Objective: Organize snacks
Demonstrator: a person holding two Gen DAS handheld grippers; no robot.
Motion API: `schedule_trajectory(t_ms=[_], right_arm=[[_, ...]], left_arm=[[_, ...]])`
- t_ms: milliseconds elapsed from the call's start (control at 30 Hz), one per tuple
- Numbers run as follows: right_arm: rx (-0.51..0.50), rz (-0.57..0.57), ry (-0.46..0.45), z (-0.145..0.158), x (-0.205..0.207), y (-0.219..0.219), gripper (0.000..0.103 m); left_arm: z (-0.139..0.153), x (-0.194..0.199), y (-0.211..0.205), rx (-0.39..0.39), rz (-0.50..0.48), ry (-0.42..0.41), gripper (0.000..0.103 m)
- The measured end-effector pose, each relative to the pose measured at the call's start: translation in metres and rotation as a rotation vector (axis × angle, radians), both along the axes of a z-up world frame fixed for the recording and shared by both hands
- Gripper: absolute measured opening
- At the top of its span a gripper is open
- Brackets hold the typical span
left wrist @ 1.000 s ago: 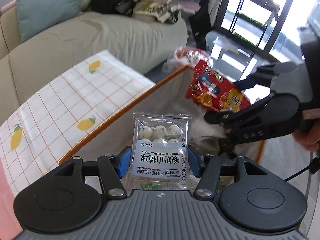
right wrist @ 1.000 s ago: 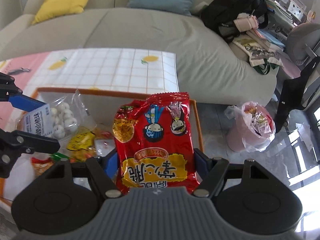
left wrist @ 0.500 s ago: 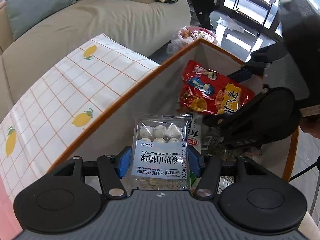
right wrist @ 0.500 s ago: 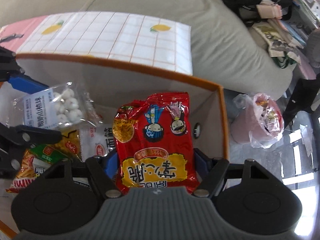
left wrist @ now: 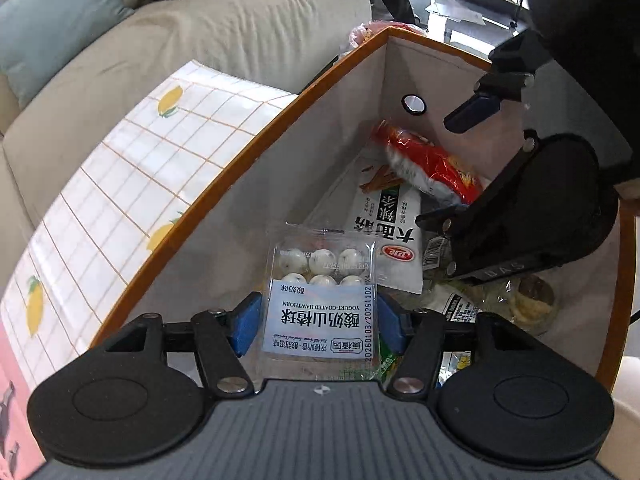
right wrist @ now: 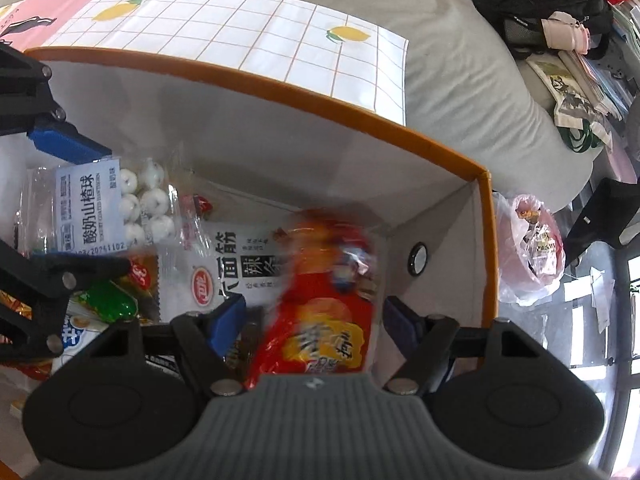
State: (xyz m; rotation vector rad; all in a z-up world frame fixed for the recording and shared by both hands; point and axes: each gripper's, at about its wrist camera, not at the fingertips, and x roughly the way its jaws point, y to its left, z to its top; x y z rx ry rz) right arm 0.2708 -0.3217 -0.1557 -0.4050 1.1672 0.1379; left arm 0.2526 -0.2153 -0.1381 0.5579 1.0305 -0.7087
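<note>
My left gripper (left wrist: 318, 324) is shut on a clear pack of white yogurt-coated hawthorn balls (left wrist: 320, 300) and holds it low inside the orange-rimmed storage box (left wrist: 224, 188). The pack also shows in the right wrist view (right wrist: 100, 212). My right gripper (right wrist: 312, 316) is open, its blue pads apart. The red snack bag (right wrist: 324, 300), blurred, is loose between them and drops into the box. It also shows in the left wrist view (left wrist: 428, 164), lying in the far corner under the right gripper (left wrist: 472, 112).
Several other snack packs lie in the box, among them a white one with black characters (right wrist: 224, 268). A lemon-print cloth (left wrist: 100, 192) lies beside the box, a grey sofa (left wrist: 192, 40) behind it. A pink bag of wrappers (right wrist: 528, 248) stands on the floor.
Both grippers have lowered into the box. My right gripper has opened and released the red bag, which is falling into the far corner. The left still holds its pack.
</note>
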Motion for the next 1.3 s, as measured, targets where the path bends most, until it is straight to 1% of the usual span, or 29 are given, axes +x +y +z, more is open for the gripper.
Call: schedule_trajectory(t_ms=[67, 100, 133, 200, 300, 333, 367, 467, 533, 667, 800, 900, 1033, 1100, 1233, 1300], right_arm=[[-0.005, -0.004, 0.0, 0.002, 0.001, 0.0, 0.076], [-0.004, -0.006, -0.002, 0.003, 0.001, 0.0, 0.079], [0.0, -0.009, -0.004, 0.006, 0.001, -0.001, 0.079], [0.013, -0.015, -0.004, 0.01, -0.001, 0.0, 0.081], [0.025, -0.029, -0.013, 0.019, -0.005, 0.0, 0.087], [0.028, -0.04, -0.017, 0.023, -0.007, 0.001, 0.09], [0.038, -0.047, -0.023, 0.027, -0.009, 0.001, 0.091], [0.089, -0.054, -0.038, 0.044, -0.018, 0.004, 0.092], [0.111, -0.055, -0.063, 0.057, -0.026, 0.009, 0.095], [0.16, -0.055, -0.105, 0.083, -0.045, 0.024, 0.096], [0.222, -0.067, -0.16, 0.113, -0.066, 0.04, 0.097], [0.278, -0.097, -0.21, 0.135, -0.087, 0.05, 0.097], [0.345, -0.137, -0.286, 0.16, -0.116, 0.063, 0.099], [0.363, -0.152, -0.341, 0.171, -0.134, 0.069, 0.1], [0.393, -0.176, -0.442, 0.185, -0.172, 0.083, 0.1], [0.418, -0.192, -0.468, 0.19, -0.188, 0.088, 0.1]], left_arm=[[0.002, -0.002, 0.0, 0.003, -0.003, -0.017, 0.074], [0.004, -0.003, 0.002, -0.003, -0.002, -0.021, 0.075], [0.007, -0.004, 0.003, -0.011, -0.003, -0.024, 0.076], [0.014, -0.006, 0.005, -0.023, -0.006, -0.03, 0.08], [0.029, -0.01, 0.01, -0.028, -0.002, -0.054, 0.081], [0.034, -0.011, 0.013, -0.032, 0.004, -0.063, 0.081], [0.041, -0.014, 0.016, -0.039, 0.011, -0.07, 0.081], [0.064, -0.022, 0.029, -0.072, 0.043, -0.09, 0.081], [0.077, -0.028, 0.038, -0.095, 0.064, -0.106, 0.081], [0.109, -0.046, 0.06, -0.137, 0.115, -0.149, 0.081], [0.135, -0.066, 0.083, -0.19, 0.171, -0.176, 0.081], [0.154, -0.082, 0.105, -0.232, 0.225, -0.201, 0.081], [0.175, -0.106, 0.132, -0.268, 0.292, -0.268, 0.082], [0.183, -0.12, 0.144, -0.285, 0.326, -0.304, 0.084], [0.195, -0.146, 0.163, -0.336, 0.389, -0.354, 0.085], [0.199, -0.159, 0.17, -0.353, 0.421, -0.381, 0.085]])
